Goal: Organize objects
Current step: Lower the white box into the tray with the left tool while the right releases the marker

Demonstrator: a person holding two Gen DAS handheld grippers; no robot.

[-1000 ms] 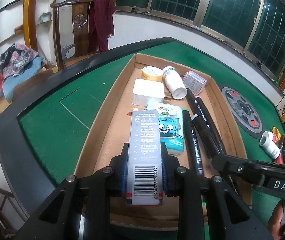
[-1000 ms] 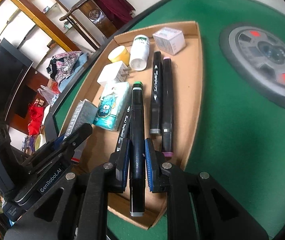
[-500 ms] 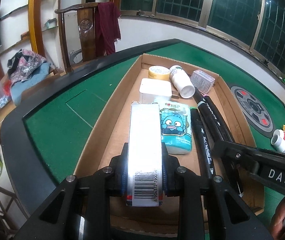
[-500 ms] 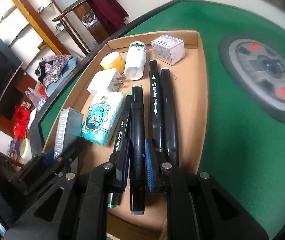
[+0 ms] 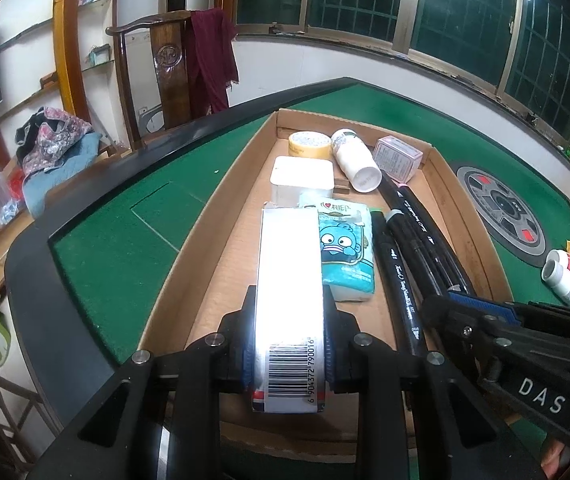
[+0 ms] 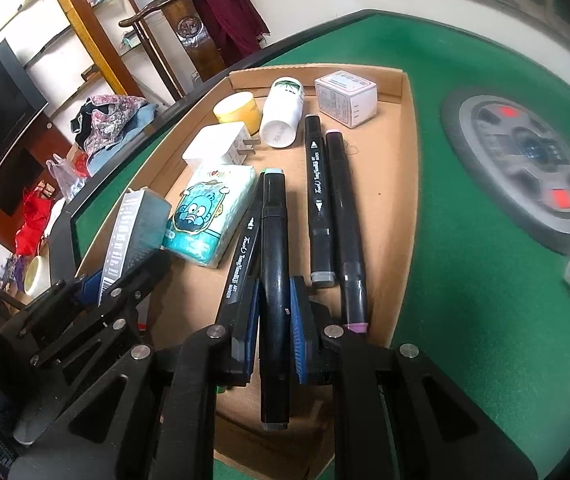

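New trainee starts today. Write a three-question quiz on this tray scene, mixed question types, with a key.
1. True or false: the left gripper is shut on the barcoded box.
2. What does the right gripper hold? A) white bottle B) black marker C) tape roll
3. Fill in: the tissue pack lies in the cardboard ____.

Key:
1. True.
2. B, the black marker; the white bottle and tape roll lie at the far end of the tray.
3. Tray.
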